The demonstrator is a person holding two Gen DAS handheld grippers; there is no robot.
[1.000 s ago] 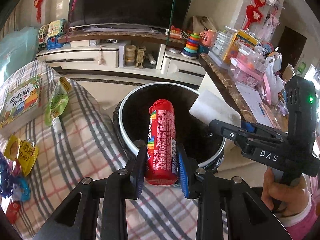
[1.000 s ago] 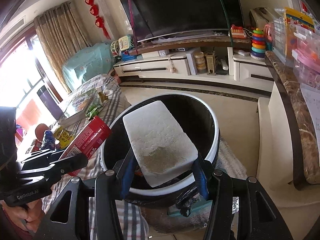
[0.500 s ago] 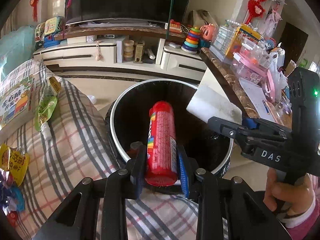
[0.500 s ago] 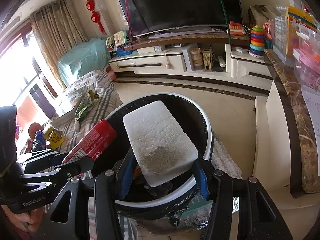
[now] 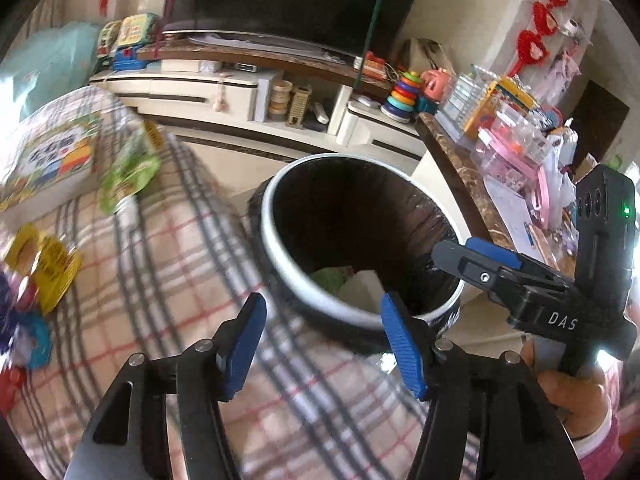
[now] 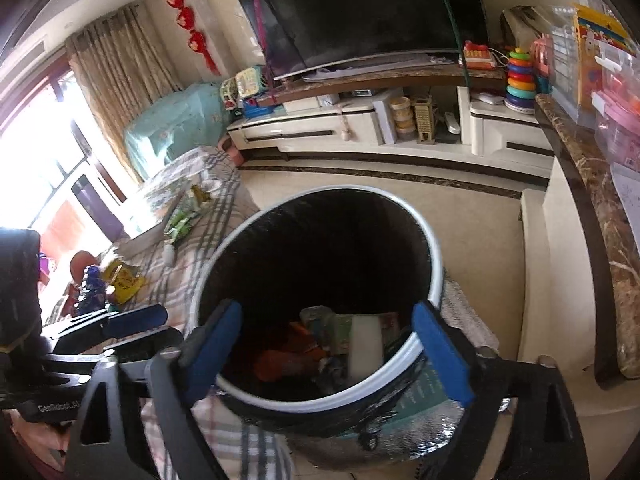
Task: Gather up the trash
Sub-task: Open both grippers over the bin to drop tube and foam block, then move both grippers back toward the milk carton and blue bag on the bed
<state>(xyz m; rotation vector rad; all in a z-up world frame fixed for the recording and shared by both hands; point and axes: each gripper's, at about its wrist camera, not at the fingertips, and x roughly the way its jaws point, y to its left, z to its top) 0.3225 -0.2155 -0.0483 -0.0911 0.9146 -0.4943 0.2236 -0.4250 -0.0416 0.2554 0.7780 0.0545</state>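
Over the round black-lined trash bin with the white rim (image 6: 434,276), both left tongs (image 5: 322,338) and right tongs (image 6: 326,346) hang spread and empty. Inside lie a white foam block (image 6: 366,346) and a red tube (image 6: 286,364), while yellow snack wrappers (image 5: 44,262) and a green packet (image 5: 130,170) remain on the plaid-covered surface (image 5: 160,272), so collecting looks partly done.

Lettering on the two handheld grippers

White capitals "DAS" stand on the black body of the right gripper (image 5: 476,258), seen from the left wrist camera just to the right of the trash bin (image 5: 280,248). In the right wrist view, small white letters reading roughly "GenRobot.AI" run along the black body of the left gripper (image 6: 136,324), to the left of the bin; the last characters are hard to make out. The picture book (image 5: 48,156), on the checked cloth left of the bin, carries large coloured characters, too blurred to read. The yellow wrapper (image 5: 44,268) near it shows print that is blurred as well.
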